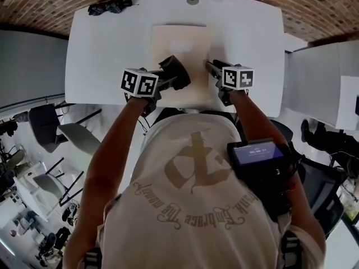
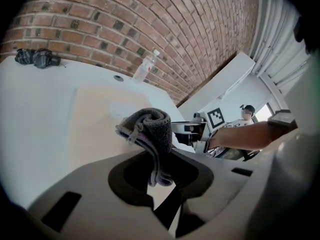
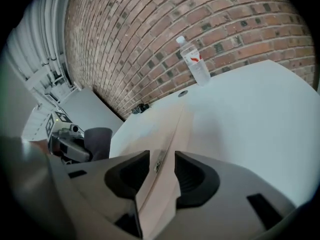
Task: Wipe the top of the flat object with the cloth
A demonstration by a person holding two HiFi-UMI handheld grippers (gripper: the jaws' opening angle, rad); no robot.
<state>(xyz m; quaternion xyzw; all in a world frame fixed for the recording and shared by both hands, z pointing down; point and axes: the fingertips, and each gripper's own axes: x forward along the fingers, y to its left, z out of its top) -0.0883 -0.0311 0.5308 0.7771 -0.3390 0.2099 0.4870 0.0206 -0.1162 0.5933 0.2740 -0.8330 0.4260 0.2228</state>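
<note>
Grey folded terry cloth (image 2: pixel 150 126) clenched in left tool (image 2: pixel 161 160), over pale flat wooden board (image 1: pixel 179 43), frame centre; right tool (image 3: pixel 161 156) released, straddling board's edge (wiping judged not yet done).

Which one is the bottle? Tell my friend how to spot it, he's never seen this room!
Find the white table by the brick wall. At its far edge, near the small round hole, stands the bottle. It is the only tall, see-through thing there, with a white cap and red label.
</note>
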